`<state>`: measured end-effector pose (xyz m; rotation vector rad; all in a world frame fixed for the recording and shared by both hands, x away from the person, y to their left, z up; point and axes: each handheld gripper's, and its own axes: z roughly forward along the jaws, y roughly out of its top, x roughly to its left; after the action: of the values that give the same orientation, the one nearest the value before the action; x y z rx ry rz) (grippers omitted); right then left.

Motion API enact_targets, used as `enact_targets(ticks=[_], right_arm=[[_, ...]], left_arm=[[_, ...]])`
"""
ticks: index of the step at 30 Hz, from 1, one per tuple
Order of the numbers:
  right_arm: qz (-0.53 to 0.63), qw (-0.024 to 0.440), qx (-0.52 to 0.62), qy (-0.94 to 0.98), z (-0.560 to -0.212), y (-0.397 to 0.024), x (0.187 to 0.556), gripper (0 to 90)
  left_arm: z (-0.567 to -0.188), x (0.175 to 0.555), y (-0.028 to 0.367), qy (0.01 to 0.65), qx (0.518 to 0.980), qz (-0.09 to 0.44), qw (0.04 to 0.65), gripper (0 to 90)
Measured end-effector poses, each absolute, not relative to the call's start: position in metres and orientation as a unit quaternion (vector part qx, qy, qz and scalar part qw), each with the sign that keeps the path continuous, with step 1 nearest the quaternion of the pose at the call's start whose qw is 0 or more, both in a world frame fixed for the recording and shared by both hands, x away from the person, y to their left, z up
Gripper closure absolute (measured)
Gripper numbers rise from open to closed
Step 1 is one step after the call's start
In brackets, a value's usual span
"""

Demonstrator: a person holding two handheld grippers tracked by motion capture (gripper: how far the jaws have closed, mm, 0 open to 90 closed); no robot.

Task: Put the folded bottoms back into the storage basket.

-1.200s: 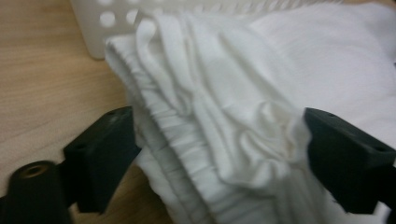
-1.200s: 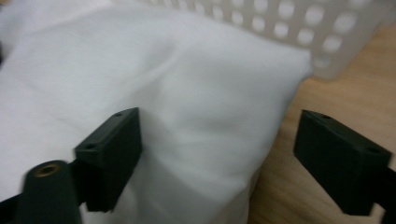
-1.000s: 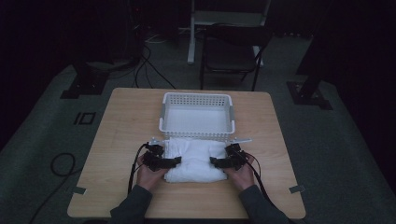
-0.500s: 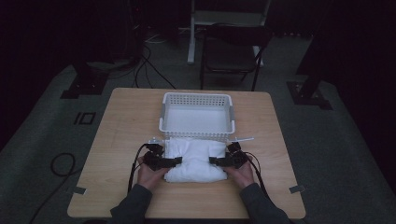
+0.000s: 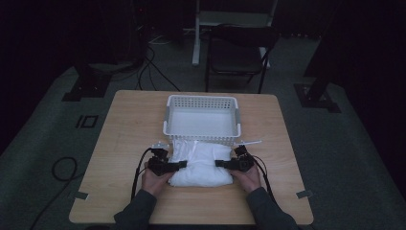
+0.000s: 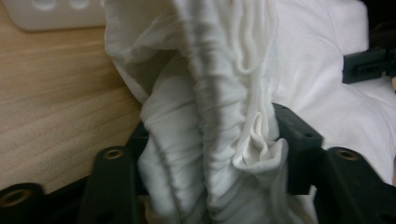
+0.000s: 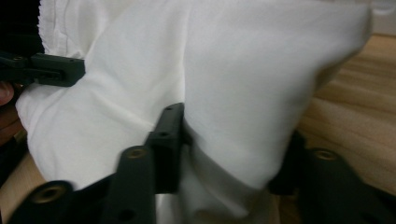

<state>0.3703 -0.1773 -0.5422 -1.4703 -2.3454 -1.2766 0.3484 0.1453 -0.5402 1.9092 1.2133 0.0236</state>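
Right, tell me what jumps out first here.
A bundled white cloth lies at the table's near edge, pinched at each end: the left tongs and right tongs have just closed on its folds. Behind it, touching it, sits an empty white basket.

I see a plain white cloth (image 5: 201,163) on the near half of the bench (image 5: 124,129), which is pale tan wood with a fine lengthwise grain. My left tool (image 5: 178,165) and right tool (image 5: 221,164) are both matte black, with brass-coloured screw holes along the jaws and black cables. Far of the cloth sits a white basket (image 5: 201,103), its walls dotted with small holes. The floor (image 5: 43,143) is dull grey-green, the chair (image 5: 239,52) black.
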Motion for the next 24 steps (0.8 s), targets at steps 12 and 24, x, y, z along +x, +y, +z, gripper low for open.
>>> enact_targets(ticks=[12,24], right_arm=[[-0.431,0.01,-0.465,-0.774,-0.531,-0.175,0.358,65.1],[-0.438,-0.008,-0.452,-0.777,-0.521,-0.173,0.347,65.5]], left_arm=[[-0.528,0.336,0.142,0.477,0.77,0.044,0.422,54.1],[-0.517,0.324,0.141,0.47,0.772,0.076,0.421,54.6]])
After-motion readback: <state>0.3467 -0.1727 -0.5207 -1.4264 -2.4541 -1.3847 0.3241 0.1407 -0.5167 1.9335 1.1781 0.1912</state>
